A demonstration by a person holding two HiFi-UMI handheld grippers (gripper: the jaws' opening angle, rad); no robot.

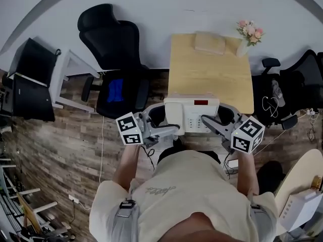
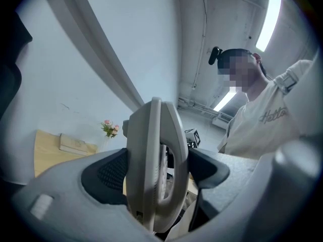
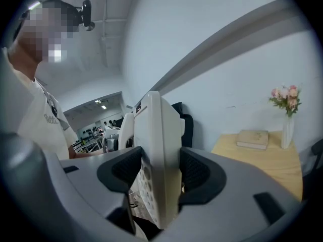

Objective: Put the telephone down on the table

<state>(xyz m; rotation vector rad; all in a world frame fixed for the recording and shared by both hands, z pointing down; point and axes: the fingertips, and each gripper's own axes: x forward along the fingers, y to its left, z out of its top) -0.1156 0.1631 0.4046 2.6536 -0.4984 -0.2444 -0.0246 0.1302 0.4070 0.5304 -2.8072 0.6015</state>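
Telephone (image 1: 192, 114) was clamped at both ends: the left hand-held gripper (image 1: 170, 129) was closed across its handset side and the right hand-held gripper (image 1: 211, 123) across its keypad side, both equally near. Its long axis ran left to right between them, face up, at the near edge of the table (image 1: 212, 69). It was judged not yet set down, with bare tabletop lying just ahead.
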